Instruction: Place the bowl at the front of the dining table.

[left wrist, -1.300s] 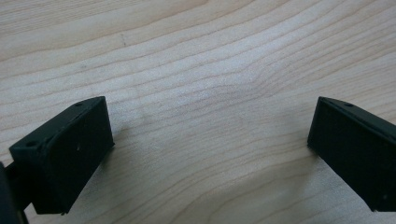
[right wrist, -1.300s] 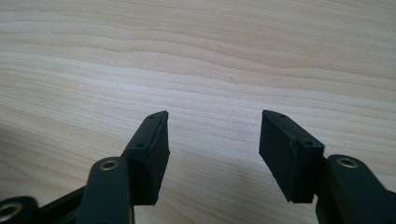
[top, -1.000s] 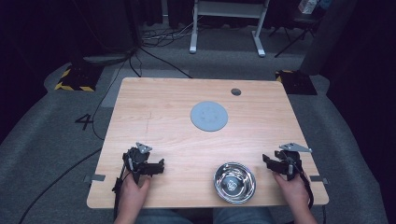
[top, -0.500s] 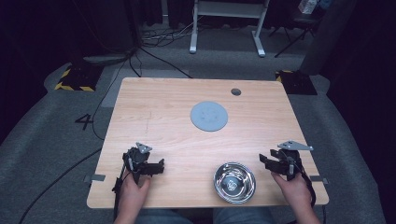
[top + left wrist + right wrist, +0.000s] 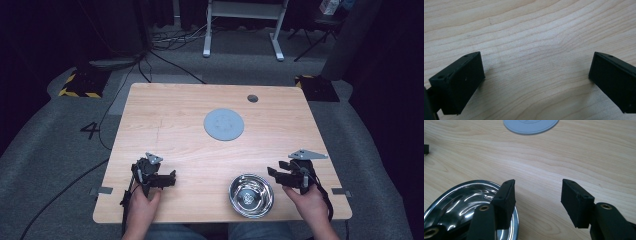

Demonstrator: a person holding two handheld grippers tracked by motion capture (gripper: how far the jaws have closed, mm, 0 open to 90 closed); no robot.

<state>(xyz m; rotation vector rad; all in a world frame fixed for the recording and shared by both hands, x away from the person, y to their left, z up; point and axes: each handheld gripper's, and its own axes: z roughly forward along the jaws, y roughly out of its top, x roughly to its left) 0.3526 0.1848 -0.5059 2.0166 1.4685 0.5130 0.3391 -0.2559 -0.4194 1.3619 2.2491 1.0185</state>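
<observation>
A shiny round stainless-steel bowl with a mirror-bright hollow sits near the front edge of the pale, wavy-grained wooden table, just beside the right gripper. That gripper's blocky matte-black jaws stand apart with nothing between them; in the right gripper view one jaw hangs over the bowl's polished rim. The left gripper rests well apart at the table's other side, its jaws spread wide over bare wood. A flat, smooth grey disc lies mid-table.

A shiny steel bowl sits upright and empty near the table's front edge.
</observation>
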